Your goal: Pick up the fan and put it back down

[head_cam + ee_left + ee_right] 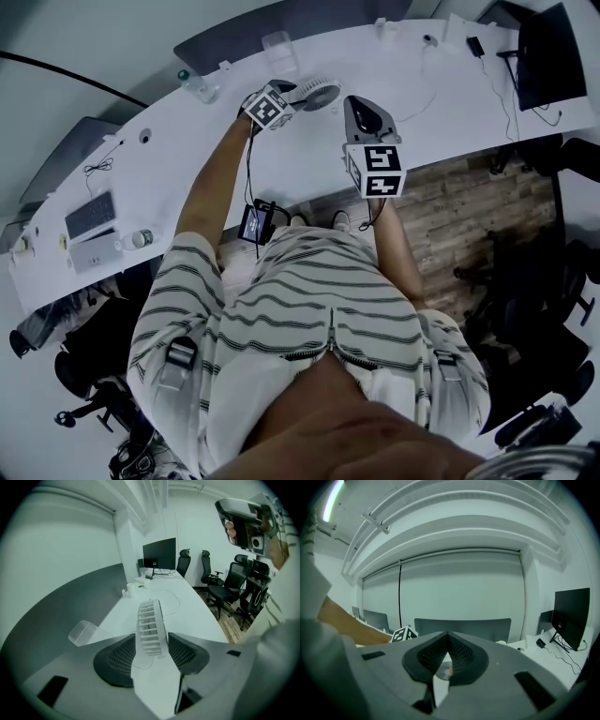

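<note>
Left tool (152, 638) released around fan (151, 623); right tool (447, 635) clenched, empty; cup (84, 633) beside fan.

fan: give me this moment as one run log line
fan: upright on desk | left gripper: open, fan between jaws | right gripper: shut, empty

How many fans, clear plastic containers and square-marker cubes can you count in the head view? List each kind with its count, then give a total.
Fan: 1
Clear plastic container: 1
Marker cubes: 2
Total: 4
</note>
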Demonstrator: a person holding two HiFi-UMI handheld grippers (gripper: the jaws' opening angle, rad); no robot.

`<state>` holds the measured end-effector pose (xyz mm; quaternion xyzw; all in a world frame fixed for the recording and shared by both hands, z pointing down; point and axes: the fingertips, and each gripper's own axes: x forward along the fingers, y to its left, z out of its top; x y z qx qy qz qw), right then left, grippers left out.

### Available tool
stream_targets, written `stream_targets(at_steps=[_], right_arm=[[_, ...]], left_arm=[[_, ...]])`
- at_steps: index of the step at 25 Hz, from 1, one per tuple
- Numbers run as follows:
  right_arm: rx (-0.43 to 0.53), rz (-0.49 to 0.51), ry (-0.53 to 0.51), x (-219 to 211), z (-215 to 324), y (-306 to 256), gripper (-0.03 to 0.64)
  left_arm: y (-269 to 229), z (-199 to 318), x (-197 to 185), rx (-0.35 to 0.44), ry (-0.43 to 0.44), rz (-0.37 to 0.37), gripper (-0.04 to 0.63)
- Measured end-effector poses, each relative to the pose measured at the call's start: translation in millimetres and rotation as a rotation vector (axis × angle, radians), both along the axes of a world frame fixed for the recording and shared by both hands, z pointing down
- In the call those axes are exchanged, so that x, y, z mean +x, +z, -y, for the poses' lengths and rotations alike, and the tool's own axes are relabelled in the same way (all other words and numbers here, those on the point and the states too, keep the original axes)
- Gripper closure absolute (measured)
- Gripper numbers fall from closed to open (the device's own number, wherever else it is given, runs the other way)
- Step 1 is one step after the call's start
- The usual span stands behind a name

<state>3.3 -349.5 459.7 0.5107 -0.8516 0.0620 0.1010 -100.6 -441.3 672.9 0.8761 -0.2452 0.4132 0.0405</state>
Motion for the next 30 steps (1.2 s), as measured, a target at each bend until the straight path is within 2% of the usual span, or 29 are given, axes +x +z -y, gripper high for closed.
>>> stream_targets(at_steps=[4,11,17,22,30], right_arm=[[-0.003,-0.003,0.003,3.1,1.4,0.7,0.606],[-0.017,-0.005,0.015,7.8,1.8,5.5,0.606],[-0.03,-0.006,0.019,12.3,2.1,11.1,0.606],[-0.035,-0.006,0.03,17.7,0.6,11.7,0.606],[-0.051,0.002,0.045,27.2,1.1,18.6,0.606]], left_arm=[[7.3,1.5,4.3,-0.051,0.025,-0.015,0.37],[9.5,9.3,16.0,-0.091,0.036,-0.061,0.37],[12.0,17.5,19.1,-0.101,0.032,-0.065,0.365],[27.0,12.8,26.1,-0.125,0.057,-0.028,0.357],[24.9,14.3,30.0,-0.128,0.017,-0.055,0.367]])
